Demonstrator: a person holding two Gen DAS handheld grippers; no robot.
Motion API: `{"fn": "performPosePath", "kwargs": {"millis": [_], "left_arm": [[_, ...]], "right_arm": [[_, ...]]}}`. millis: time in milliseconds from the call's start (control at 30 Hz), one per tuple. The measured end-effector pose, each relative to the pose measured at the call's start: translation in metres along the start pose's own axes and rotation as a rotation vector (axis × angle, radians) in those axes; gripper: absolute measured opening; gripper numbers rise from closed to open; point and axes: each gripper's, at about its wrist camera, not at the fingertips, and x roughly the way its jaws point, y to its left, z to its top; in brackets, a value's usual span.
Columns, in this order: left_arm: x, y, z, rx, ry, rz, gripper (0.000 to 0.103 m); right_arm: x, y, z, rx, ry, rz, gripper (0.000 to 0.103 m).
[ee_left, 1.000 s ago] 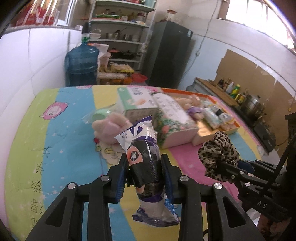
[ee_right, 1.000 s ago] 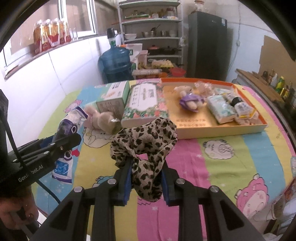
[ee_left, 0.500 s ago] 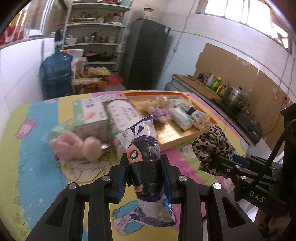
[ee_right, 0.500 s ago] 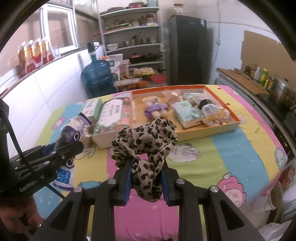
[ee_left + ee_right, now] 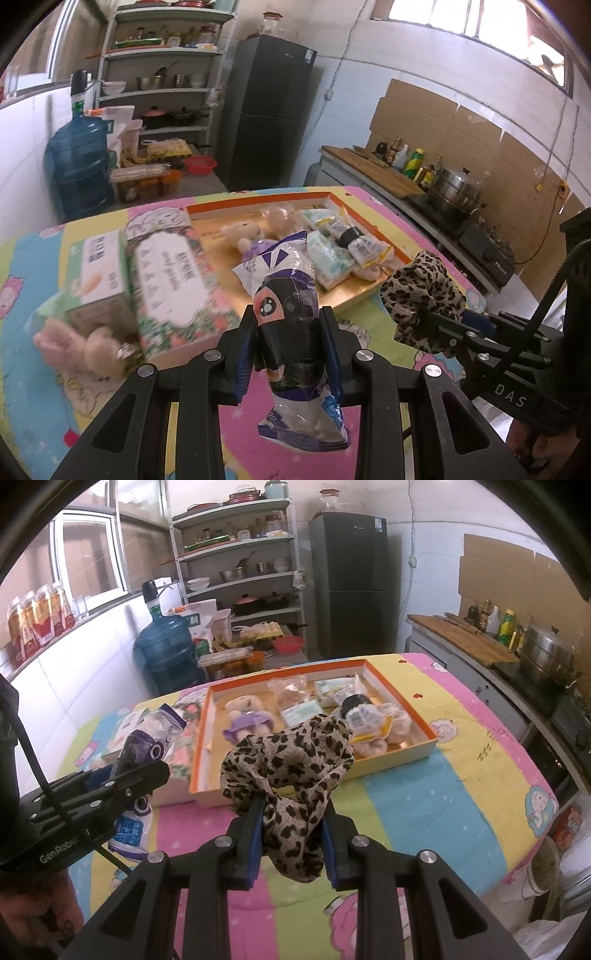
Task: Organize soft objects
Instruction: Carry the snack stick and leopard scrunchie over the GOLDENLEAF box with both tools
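My left gripper [image 5: 290, 332] is shut on a purple and white plastic packet [image 5: 291, 295] and holds it above the table. My right gripper [image 5: 293, 808] is shut on a leopard-print cloth [image 5: 288, 753], also in the air; the cloth also shows in the left wrist view [image 5: 421, 295]. The orange-rimmed tray [image 5: 421, 723] lies ahead, holding a plush doll in purple [image 5: 245, 716] and several wrapped packets [image 5: 365, 716]. The left gripper and its packet show at the left of the right wrist view [image 5: 136, 746].
A floral tissue box [image 5: 173, 284] and a green carton [image 5: 99, 277] stand left of the tray [image 5: 343, 203]. A pink plush toy [image 5: 81, 347] lies in front of them. A cartoon cloth [image 5: 461, 794] covers the table. A counter with pots [image 5: 546, 657] is at the right.
Both grippers have swung to the right with their loads still held. The tray now lies more directly ahead, and the boxes and pink plush have slid to the left of view.
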Motion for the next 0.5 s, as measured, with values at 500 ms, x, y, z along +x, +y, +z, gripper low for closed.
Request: {"fn": "performPosePath", "kwargs": {"millis": [500], "left_arm": [[0.062,-0.024,0.042,-0.031,0.007,0.056,0.033]], "right_arm": [[0.051,-0.046,0.049,-0.023,0.022,0.063,0.028]]}}
